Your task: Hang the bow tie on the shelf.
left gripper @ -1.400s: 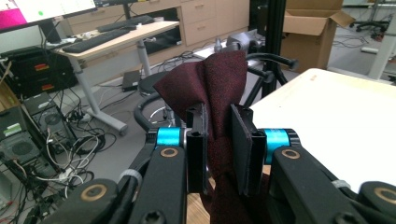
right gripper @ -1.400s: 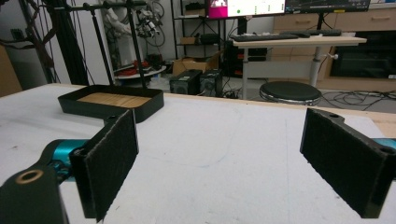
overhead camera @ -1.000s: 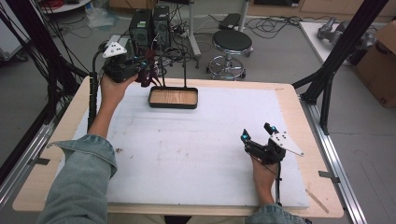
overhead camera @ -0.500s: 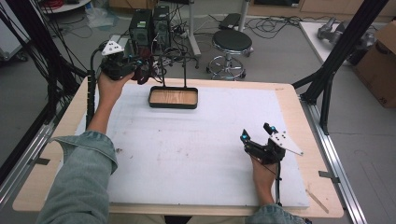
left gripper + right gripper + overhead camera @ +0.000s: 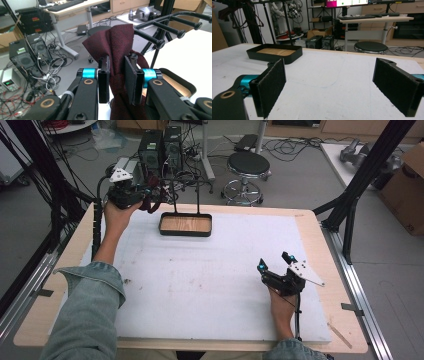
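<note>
A dark red cloth (image 5: 117,42) is bunched between the pads of my left gripper (image 5: 117,63), which is shut on it. In the high view that gripper (image 5: 145,200) is held up at the table's far left corner, just left of a black rack. The rack's peg arms (image 5: 172,22) reach out above its black tray with a wooden floor (image 5: 185,225). The cloth hangs beside the pegs without touching them. My right gripper (image 5: 274,262) rests low over the white mat at the right, open, with nothing between its pads (image 5: 272,85). The tray (image 5: 274,53) lies far ahead of it.
A white mat (image 5: 215,290) covers most of the wooden table. A black frame post (image 5: 350,210) stands at the table's right edge. Behind the table are a round stool (image 5: 248,165), computer towers (image 5: 160,147) with cables, and a cardboard box (image 5: 407,185).
My left hand has shifted a little to the left and down with the cloth, away from the rack. The right gripper has stayed where it was.
</note>
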{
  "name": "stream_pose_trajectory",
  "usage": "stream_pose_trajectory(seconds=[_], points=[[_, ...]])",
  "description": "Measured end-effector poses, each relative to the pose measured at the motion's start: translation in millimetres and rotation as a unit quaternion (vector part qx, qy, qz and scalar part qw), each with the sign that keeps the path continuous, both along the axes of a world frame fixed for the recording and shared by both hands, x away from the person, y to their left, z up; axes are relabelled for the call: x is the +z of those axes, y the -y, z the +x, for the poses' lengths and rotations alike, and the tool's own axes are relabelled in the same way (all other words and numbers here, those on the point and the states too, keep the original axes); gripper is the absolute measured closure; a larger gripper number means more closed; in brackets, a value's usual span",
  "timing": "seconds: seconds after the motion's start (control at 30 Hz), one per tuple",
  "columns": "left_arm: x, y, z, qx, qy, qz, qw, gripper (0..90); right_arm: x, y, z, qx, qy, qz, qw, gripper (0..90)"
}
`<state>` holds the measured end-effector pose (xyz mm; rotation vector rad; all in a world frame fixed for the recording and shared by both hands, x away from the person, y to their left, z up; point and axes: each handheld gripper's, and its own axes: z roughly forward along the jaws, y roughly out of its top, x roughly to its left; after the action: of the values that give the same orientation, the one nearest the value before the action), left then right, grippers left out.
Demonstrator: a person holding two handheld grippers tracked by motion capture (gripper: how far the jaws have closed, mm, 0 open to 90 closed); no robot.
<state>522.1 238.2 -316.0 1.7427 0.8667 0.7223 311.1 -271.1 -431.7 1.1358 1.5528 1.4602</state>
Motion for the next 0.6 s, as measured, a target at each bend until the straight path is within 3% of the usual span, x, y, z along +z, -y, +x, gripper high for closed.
stream_pose_trajectory(seconds=[0.33, 0.6], points=[[-11.4, -3.9, -1.1, 0.007, -0.004, 0.002, 1.0000, 75.4, 0.0, 0.0, 0.1, 0.001, 0.000, 0.000, 1.0000, 10.6], [-11.6, -5.2, -3.7, 0.004, -0.001, 0.001, 1.0000, 73.2, 0.1, -0.3, -0.4, -0.001, -0.003, 0.003, 1.0000, 10.6]])
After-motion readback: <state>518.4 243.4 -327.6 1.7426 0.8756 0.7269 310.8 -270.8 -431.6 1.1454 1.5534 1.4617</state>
